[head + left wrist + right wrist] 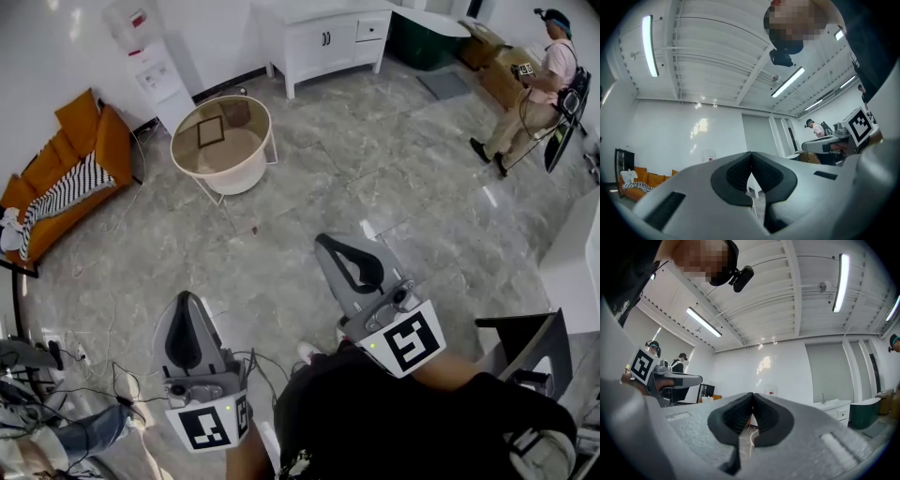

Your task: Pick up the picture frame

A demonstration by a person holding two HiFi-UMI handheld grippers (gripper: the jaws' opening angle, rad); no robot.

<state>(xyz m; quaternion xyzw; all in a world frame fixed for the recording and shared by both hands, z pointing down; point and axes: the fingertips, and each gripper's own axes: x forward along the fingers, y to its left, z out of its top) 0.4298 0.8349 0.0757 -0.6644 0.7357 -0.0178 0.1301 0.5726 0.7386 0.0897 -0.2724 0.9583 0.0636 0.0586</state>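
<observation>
Picture frame point(211, 131): a small dark square is seen at the glass top of the round counter point(246, 175). It is probably the frame, though whether it lies on the glass or beneath it cannot be told from this far.

The counter is set well apart from both tools, across open marble floor point(375, 169), with an orange sofa point(66, 169) to its left.

- Left hand-held gripper point(190, 300): jaws pressed together, nothing between the pads.
- Right hand-held gripper point(328, 246): jaws likewise closed and empty.
- Both are held close to the body, tilted slightly upward.

Progress is judged as nil: the frame is untouched. The approach to the counter, the opening of the jaws, the grasp and the lift are all left.
</observation>
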